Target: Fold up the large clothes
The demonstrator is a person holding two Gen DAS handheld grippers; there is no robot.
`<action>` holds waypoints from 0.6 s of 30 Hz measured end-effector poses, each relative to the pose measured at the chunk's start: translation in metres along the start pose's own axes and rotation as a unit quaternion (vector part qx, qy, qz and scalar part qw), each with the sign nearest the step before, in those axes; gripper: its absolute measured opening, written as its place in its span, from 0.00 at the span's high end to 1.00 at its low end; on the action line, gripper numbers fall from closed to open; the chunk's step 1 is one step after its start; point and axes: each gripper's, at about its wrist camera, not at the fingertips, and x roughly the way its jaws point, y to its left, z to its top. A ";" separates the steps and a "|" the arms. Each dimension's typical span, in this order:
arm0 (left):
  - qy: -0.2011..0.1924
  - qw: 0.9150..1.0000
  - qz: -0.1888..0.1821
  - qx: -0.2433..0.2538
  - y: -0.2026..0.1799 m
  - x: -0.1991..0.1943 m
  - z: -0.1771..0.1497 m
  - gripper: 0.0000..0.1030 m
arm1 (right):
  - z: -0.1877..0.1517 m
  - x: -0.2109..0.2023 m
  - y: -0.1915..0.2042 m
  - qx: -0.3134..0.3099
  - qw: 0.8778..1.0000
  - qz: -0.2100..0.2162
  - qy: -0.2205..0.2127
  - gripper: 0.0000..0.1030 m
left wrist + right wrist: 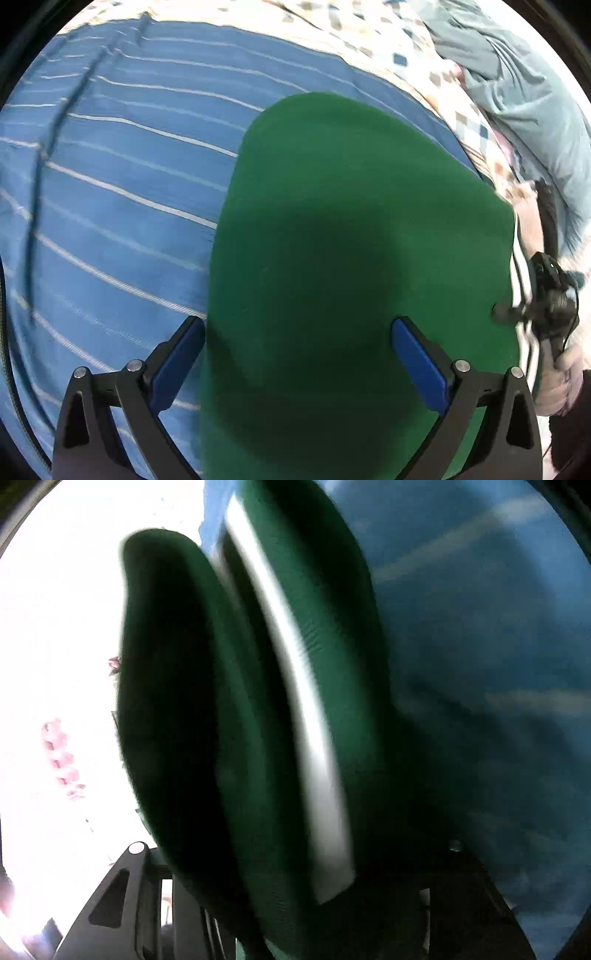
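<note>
A green garment (pixel 351 240) with white side stripes (pixel 519 266) lies on a blue striped sheet (pixel 110 166). My left gripper (pixel 297 363) is open, its blue-padded fingers (pixel 419 365) spread just above the green cloth near its left edge. My right gripper (pixel 517 314) shows at the garment's right edge, pinching the striped edge. In the right wrist view the green garment (pixel 258 701) with a white stripe (pixel 314 738) fills the space between the fingers, folded and blurred; the fingertips are hidden by the cloth.
A checked bedspread (pixel 406 48) lies beyond the blue sheet. A grey-blue garment (pixel 524 85) is bunched at the far right. The person's hand (pixel 561 380) holds the right gripper. The right wrist view's left side is overexposed white.
</note>
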 end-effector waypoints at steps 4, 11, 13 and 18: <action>0.003 1.000 -0.015 0.024 -0.003 0.010 0.005 0.00 | -0.004 -0.005 0.001 -0.089 0.987 -0.123 -0.046 0.12; -0.028 0.998 -0.037 0.033 -0.004 -0.002 0.003 0.06 | 0.010 0.032 0.000 -0.062 0.996 -0.032 -0.059 0.45; -0.036 0.998 -0.045 0.040 -0.005 -0.009 0.008 0.09 | 0.008 0.035 0.011 -0.066 0.995 -0.029 -0.067 0.52; -0.044 0.993 -0.101 0.036 0.009 -0.038 0.029 0.11 | -0.007 0.033 0.048 -0.059 0.994 0.001 -0.097 0.57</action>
